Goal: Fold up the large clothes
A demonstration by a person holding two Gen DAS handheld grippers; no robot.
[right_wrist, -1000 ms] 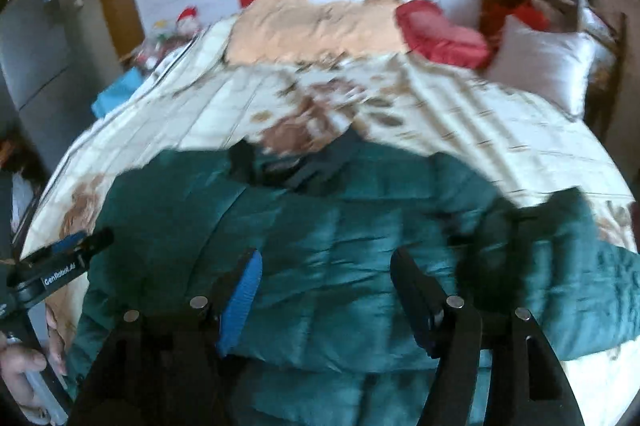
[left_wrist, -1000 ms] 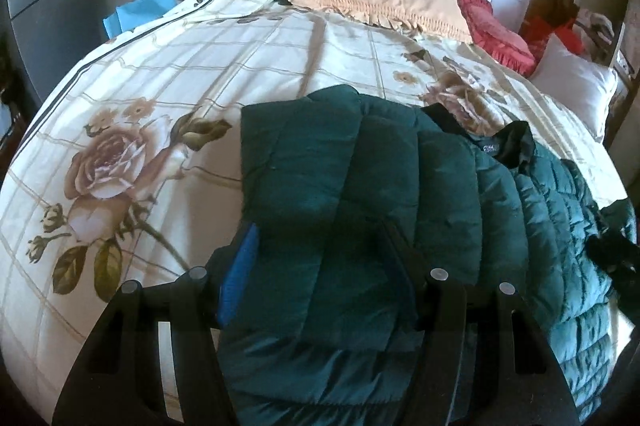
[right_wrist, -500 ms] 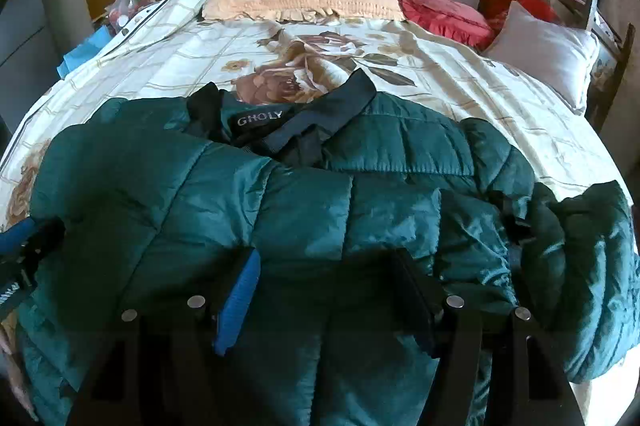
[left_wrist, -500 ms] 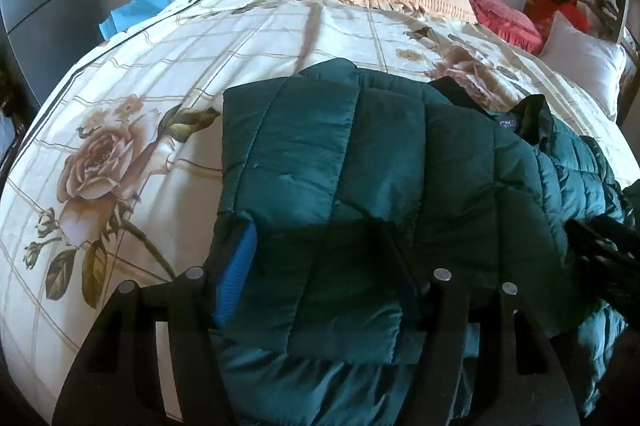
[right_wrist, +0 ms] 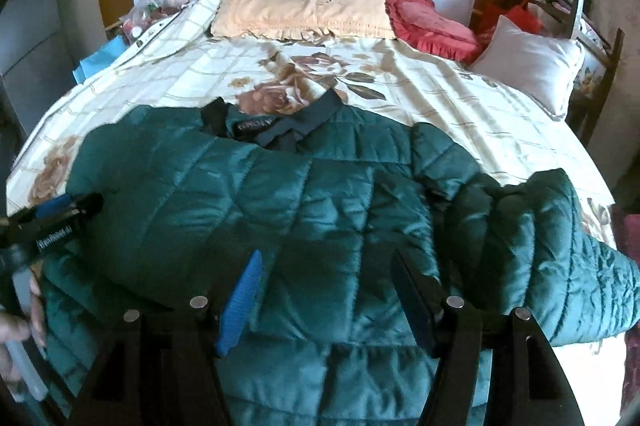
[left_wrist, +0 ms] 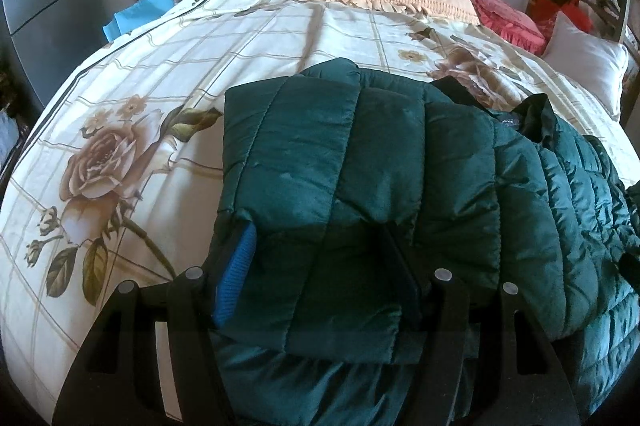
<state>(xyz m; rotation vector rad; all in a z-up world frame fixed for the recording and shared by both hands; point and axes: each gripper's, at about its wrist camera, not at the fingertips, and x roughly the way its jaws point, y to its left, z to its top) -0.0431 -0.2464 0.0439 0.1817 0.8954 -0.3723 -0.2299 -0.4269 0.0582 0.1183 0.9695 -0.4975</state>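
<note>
Item: green jacket point(left_wrist: 360, 162) on my bed point(left_wrist: 160, 74), left sleeve folded across. My left gripper point(left_wrist: 320, 266) straddles that sleeve; grip unclear. My right gripper point(right_wrist: 332, 286) hovers apart over the front, empty.

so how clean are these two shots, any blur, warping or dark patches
Left wrist view: sharp, fisheye bows the bed, black vignette corners, shadow on the green jacket near the left gripper. Right wrist view: slightly softer, same bowing, sheen on the quilting, right gripper dim.
</note>
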